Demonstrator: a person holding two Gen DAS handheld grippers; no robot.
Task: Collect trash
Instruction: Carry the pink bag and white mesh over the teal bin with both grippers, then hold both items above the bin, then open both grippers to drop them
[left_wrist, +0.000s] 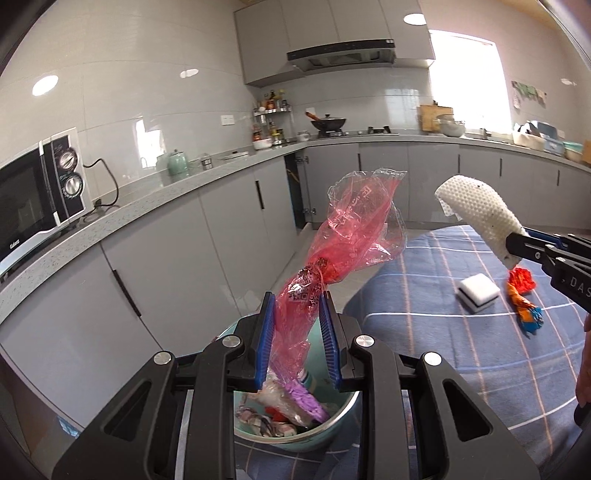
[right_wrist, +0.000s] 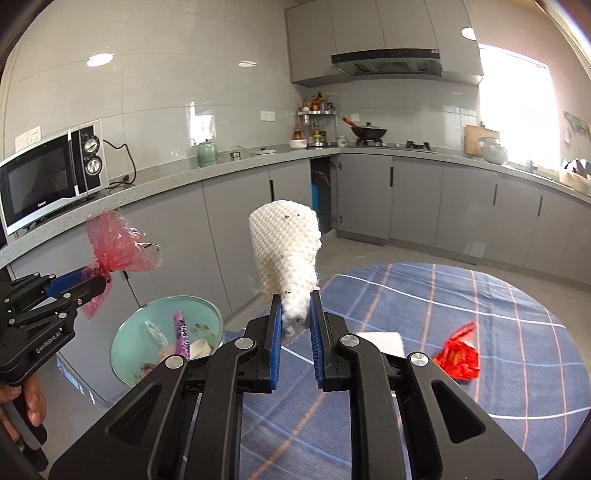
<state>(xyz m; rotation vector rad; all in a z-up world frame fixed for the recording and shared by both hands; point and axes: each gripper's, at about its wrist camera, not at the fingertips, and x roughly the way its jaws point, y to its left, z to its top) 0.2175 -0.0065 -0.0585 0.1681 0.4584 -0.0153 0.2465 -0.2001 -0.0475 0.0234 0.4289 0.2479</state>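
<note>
My left gripper (left_wrist: 297, 306) is shut on a crumpled pink plastic bag (left_wrist: 347, 236) and holds it above a teal trash bin (left_wrist: 295, 439) with several scraps inside. In the right wrist view the left gripper (right_wrist: 101, 278) and the pink bag (right_wrist: 118, 247) hang above the bin (right_wrist: 125, 339) at the left. My right gripper (right_wrist: 295, 306) is shut on a white foam net wrapper (right_wrist: 284, 247), held above the table; it also shows in the left wrist view (left_wrist: 476, 214), with the right gripper (left_wrist: 513, 245) at the right edge.
A blue checked tablecloth (left_wrist: 424, 332) covers the round table (right_wrist: 498, 369). On it lie a white sponge block (left_wrist: 478, 290) and a red-orange wrapper (left_wrist: 521, 295), also in the right wrist view (right_wrist: 458, 354). A grey counter with a microwave (left_wrist: 33, 199) runs behind.
</note>
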